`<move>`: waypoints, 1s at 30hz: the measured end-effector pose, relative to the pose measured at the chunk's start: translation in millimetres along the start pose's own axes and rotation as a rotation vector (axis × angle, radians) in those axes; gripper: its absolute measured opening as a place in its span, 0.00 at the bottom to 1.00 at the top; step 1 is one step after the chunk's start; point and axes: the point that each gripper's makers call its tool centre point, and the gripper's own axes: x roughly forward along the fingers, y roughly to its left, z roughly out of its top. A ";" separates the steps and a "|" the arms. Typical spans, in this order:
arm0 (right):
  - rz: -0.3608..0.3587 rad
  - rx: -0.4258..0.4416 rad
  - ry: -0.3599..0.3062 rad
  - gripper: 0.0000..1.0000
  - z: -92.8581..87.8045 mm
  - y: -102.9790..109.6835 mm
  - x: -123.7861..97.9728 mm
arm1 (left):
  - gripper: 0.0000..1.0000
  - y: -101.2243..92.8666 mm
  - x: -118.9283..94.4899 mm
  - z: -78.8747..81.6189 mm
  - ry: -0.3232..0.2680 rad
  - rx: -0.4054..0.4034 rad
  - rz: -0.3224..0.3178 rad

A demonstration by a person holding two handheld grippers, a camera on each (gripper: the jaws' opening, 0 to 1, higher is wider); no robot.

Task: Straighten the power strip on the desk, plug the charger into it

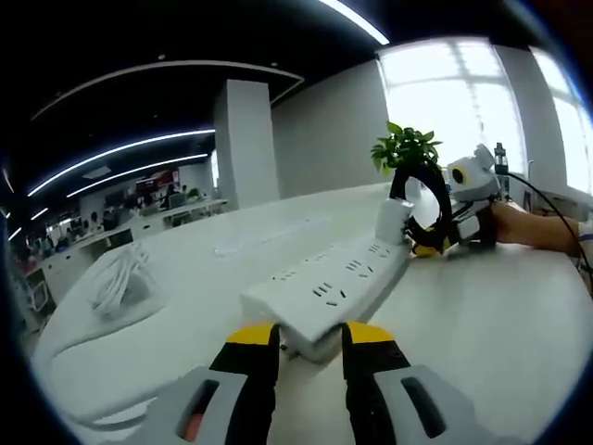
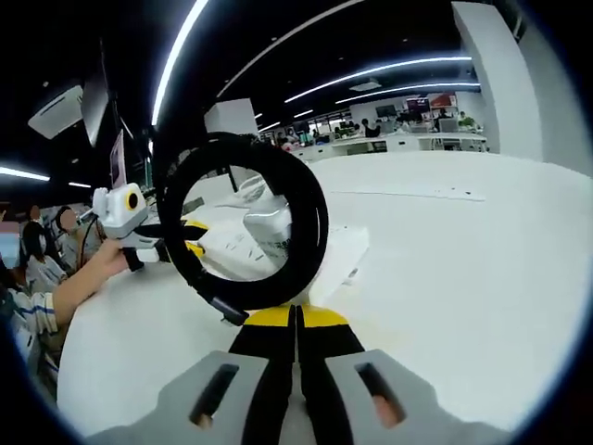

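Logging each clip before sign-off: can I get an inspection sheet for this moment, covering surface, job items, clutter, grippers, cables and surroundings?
Surface: white desk.
Job's things: white power strip lying flat; white charger at its far end, seating not clear.
Clutter: bundle of white cord; potted plant.
Grippers: left gripper open, near the strip's end; right gripper shut on the black cable.
Cables: black cable, looped.
Surroundings: open office, ceiling strip lights, bright window.
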 end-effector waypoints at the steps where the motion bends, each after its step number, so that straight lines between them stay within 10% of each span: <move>1: -0.004 0.001 0.000 0.00 -0.3 0.3 0.1 | 0.26 0.2 0.4 0.2 -0.002 0.000 0.000; 30: -0.036 0.039 -0.008 0.00 2.1 -8.2 5.3 | 0.23 2.6 3.1 0.9 0.001 -0.013 0.027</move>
